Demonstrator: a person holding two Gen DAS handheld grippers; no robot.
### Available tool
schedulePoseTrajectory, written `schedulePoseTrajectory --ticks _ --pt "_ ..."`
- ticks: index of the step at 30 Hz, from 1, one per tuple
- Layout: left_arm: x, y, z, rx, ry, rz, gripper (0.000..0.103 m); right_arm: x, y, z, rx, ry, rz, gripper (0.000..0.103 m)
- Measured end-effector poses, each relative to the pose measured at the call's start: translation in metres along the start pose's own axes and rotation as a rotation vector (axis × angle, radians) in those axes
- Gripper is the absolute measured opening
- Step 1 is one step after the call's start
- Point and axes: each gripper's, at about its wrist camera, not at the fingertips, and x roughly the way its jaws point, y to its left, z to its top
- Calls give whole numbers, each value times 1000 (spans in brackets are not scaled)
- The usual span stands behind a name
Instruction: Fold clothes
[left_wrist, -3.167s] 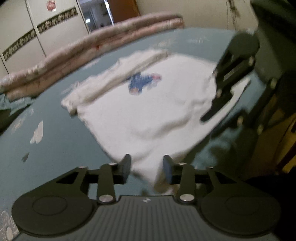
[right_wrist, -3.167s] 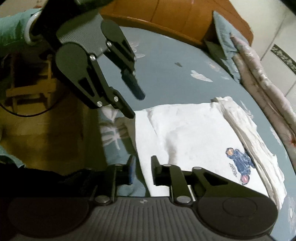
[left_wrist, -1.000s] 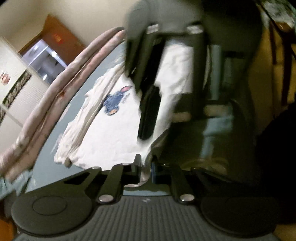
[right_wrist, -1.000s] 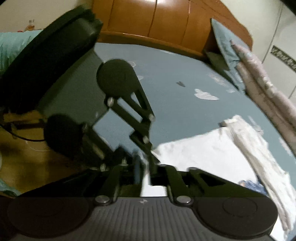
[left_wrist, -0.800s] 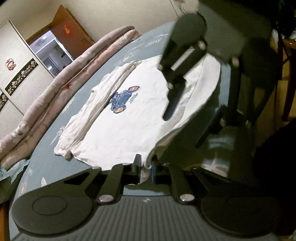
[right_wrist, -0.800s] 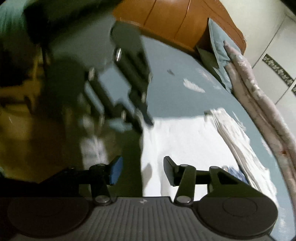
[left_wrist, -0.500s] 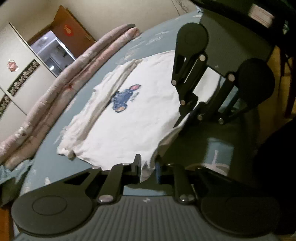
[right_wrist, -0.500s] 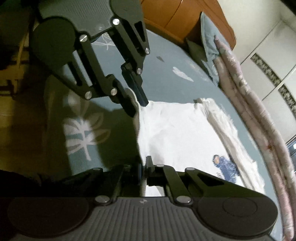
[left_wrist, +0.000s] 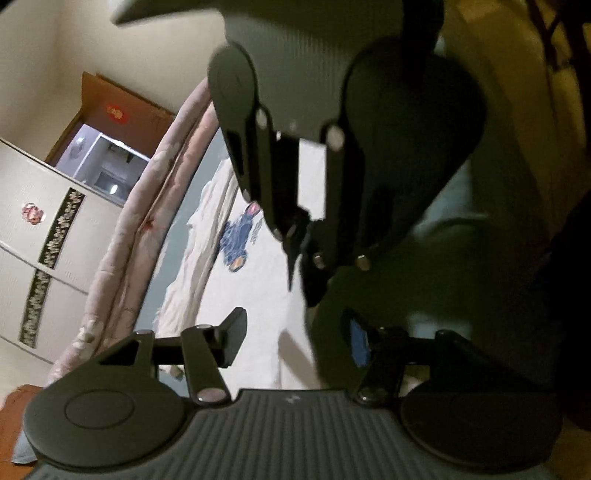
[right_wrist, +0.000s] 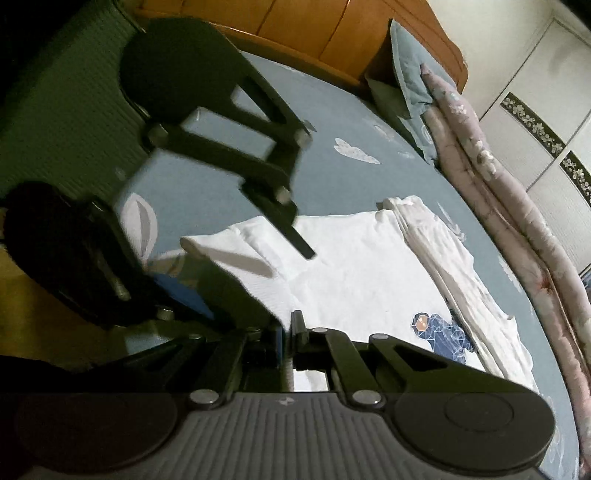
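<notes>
A white T-shirt (right_wrist: 369, 266) with a blue print (right_wrist: 443, 332) lies spread on the blue bed sheet (right_wrist: 240, 155); it also shows in the left wrist view (left_wrist: 266, 295). My left gripper (left_wrist: 295, 339) is open above the shirt's near edge, holding nothing. My right gripper (right_wrist: 288, 339) is shut on the shirt's hem. The right gripper also shows in the left wrist view (left_wrist: 295, 254), close in front, hiding much of the shirt. The left gripper shows in the right wrist view (right_wrist: 236, 269), its jaws wide apart over the shirt's corner.
A rolled pink quilt (right_wrist: 517, 206) runs along the far side of the bed. A blue pillow (right_wrist: 410, 62) leans on the wooden headboard (right_wrist: 295, 33). White wardrobe doors (left_wrist: 48, 229) stand behind. The bed's near edge drops to a yellowish floor (right_wrist: 33, 280).
My left gripper has opened and let go of the shirt's hem. My right gripper stays shut on the hem and has come close in front of the left one.
</notes>
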Motion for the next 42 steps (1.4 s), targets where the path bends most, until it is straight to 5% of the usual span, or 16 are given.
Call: schedulePoseTrajectory --ticks 2,4,6,10,12,14,34,42 --pt "5 3 3 -10 11 13 54 -1 -1 0 -2 -3 0 6" --pt "8 9 5 -38 24 -4 20 -2 -2 0 4 -7 2 6" --pt "11 16 7 -74 40 -34 5 -6 -3 -1 17 -15 -7 6" --pt "8 25 7 -109 53 -43 5 -17 -5 -9 62 -30 -11 13" --pt "7 31 8 -139 52 -51 5 -27 -4 -20 79 -31 -43 34" --pt "5 36 9 -160 49 -58 5 -34 -2 -33 100 -24 -78 43" --pt "-1 49 17 -226 37 -59 5 -32 -5 -116 47 190 -426 41" --pt "0 45 11 -242 43 -77 6 -45 -9 -138 -25 252 -457 40"
